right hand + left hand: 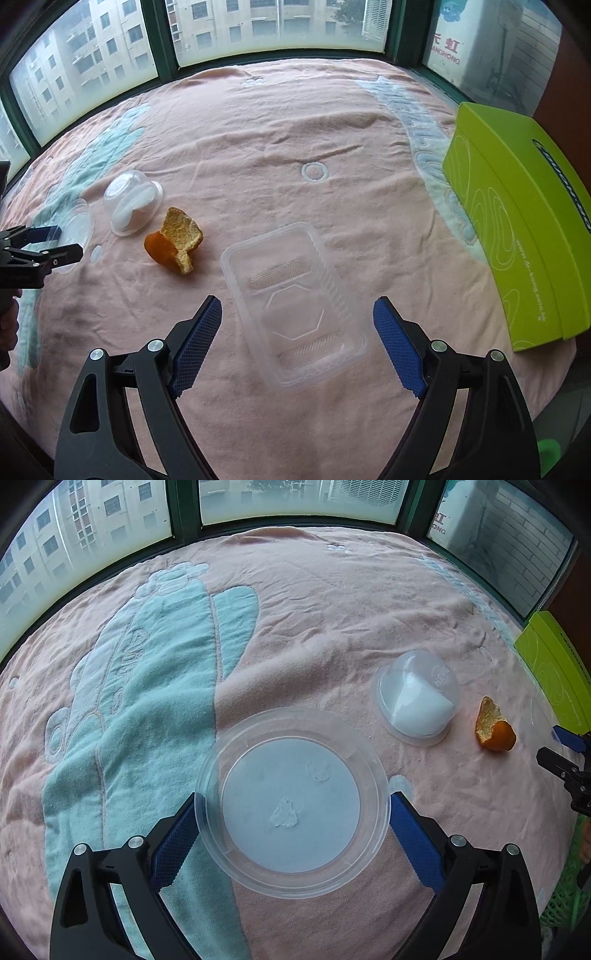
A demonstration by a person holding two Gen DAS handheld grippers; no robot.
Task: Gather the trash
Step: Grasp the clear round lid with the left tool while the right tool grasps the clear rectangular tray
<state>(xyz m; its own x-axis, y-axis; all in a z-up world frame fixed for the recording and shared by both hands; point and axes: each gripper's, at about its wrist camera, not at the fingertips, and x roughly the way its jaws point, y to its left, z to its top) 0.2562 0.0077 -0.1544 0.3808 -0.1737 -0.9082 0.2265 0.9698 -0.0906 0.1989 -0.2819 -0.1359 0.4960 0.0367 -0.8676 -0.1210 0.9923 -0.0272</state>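
Straddling the clear rectangular plastic tray [295,306] near centre, the right gripper [297,321] is held open, left gripper [291,814] clamped on the round clear lid [291,805]; tray could buckle if squeezed hard.

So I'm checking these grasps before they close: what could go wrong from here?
The round clear bowl is thin and fills the left gripper from finger to finger, so a squeeze may buckle it or pop it out. The rectangular clear tray lies skewed between the right gripper's open fingers, so they may catch only a corner.
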